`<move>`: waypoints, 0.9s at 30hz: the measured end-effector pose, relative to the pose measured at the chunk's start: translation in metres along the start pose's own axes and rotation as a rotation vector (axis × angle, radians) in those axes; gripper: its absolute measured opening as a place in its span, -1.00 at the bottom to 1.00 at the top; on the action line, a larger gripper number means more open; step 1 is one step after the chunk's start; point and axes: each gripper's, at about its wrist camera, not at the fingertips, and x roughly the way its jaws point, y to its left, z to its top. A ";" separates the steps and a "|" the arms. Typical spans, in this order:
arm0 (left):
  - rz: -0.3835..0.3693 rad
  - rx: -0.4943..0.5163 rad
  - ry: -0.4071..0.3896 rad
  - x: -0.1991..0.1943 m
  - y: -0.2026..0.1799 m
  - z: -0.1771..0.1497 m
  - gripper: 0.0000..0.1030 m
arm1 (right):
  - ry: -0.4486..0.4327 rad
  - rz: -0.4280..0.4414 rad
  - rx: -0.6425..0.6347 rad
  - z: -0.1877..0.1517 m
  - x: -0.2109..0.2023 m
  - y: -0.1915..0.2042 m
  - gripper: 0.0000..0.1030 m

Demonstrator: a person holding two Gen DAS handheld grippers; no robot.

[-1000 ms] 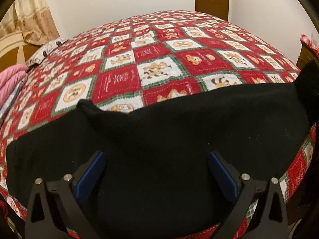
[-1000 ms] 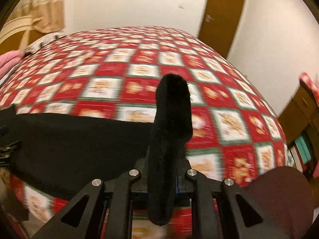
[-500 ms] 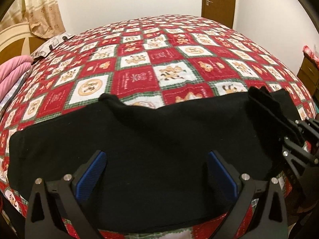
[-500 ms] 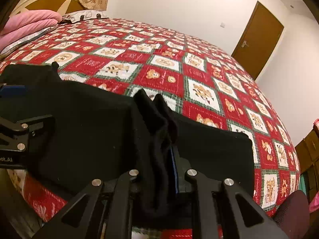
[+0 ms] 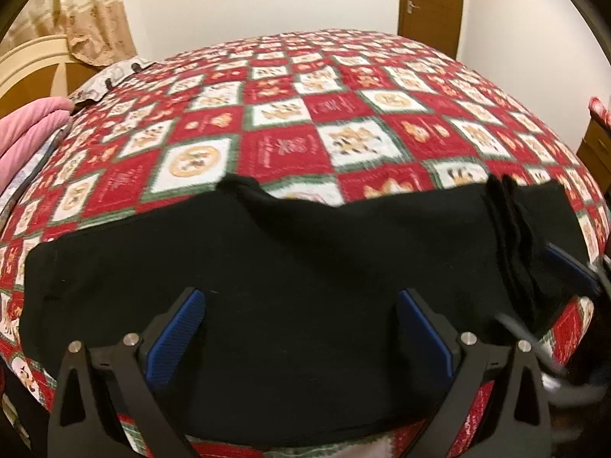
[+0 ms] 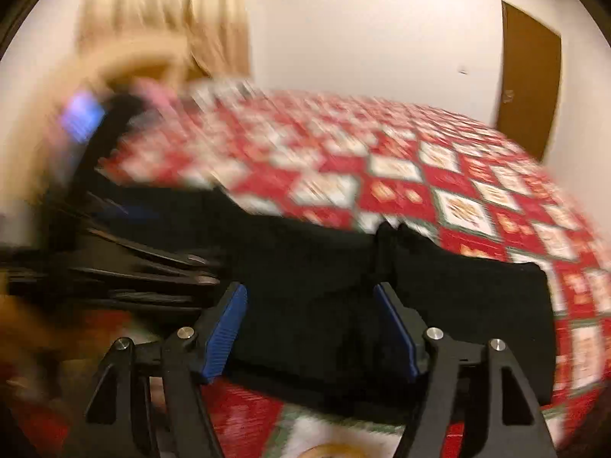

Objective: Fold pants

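The black pants [image 5: 305,267] lie spread across the near edge of the bed, on a red, white and green checked quilt [image 5: 313,122] printed with bear figures, their far hem bunched into a small peak toward the left and a ridge of gathered folds [image 5: 515,229] standing up near the right end. The left gripper [image 5: 299,336] hangs over the middle of the cloth with its blue-padded fingers [image 5: 175,332] wide apart, nothing between them but the fabric lying below. The right gripper [image 6: 309,328] is likewise spread, its blue pads [image 6: 223,336] straddling the dark cloth beside that ridge of folds — whether the pads touch the fabric cannot be told through the blur. In the right wrist view the left gripper's black frame crosses the left side and blocks part of the pants. Around the bed: a pink blanket [image 5: 26,133] and a patterned pillow [image 5: 110,80] at the far left corner, a cream headboard [image 5: 26,65] and beige curtain [image 5: 88,11] behind them, a brown door [image 5: 429,4] in the white back wall, and a wooden cabinet [image 5: 595,149] at the right edge.
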 end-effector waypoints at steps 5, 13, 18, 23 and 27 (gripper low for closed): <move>-0.004 0.001 -0.023 -0.003 0.001 0.004 0.99 | -0.083 -0.090 0.234 0.009 -0.044 -0.079 0.22; -0.064 0.057 -0.026 -0.008 -0.022 0.007 0.99 | 0.047 -0.176 0.248 -0.008 -0.017 -0.104 -0.37; -0.278 0.072 -0.044 -0.014 -0.045 0.023 0.99 | 0.034 -0.174 0.232 -0.008 -0.017 -0.101 -0.36; -0.450 0.100 -0.021 0.001 -0.081 0.033 0.99 | 0.005 -0.220 0.382 -0.015 -0.035 -0.135 -0.32; -0.578 0.043 0.052 0.022 -0.100 0.040 0.98 | -0.012 -0.245 0.419 -0.019 -0.044 -0.146 -0.31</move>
